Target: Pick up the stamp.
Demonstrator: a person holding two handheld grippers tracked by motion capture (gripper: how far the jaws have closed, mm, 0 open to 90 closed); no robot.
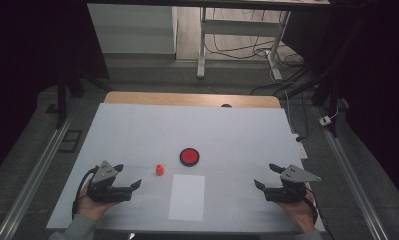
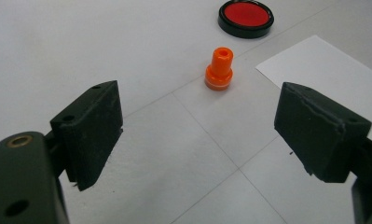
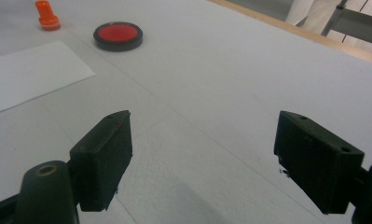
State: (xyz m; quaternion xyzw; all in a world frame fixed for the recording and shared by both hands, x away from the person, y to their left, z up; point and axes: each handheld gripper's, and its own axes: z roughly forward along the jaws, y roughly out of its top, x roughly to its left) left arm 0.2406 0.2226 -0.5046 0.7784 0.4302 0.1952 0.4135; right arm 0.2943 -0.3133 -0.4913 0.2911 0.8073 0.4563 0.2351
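Note:
A small orange stamp [image 1: 159, 170] stands upright on the white table cover, also seen as the orange stamp [image 2: 219, 69] and the orange stamp [image 3: 46, 15]. Beside it lies a round red ink pad in a black rim [image 1: 189, 156], the ink pad [image 2: 245, 17], the ink pad [image 3: 118, 35]. A blank white sheet of paper [image 1: 187, 197] lies in front of them, the sheet [image 2: 323, 70], the sheet [image 3: 30, 74]. My left gripper [image 1: 127, 176] rests at the front left, open and empty, jaws toward the stamp. My right gripper [image 1: 267, 176] rests at the front right, open and empty.
The white cover [image 1: 137, 130] lies on a wooden table whose far edge [image 1: 192, 99] shows. Beyond stand table legs and cables on the floor [image 1: 237, 50]. Metal rails [image 1: 32, 175] run along both sides. A person's hands hold both grippers at the near edge.

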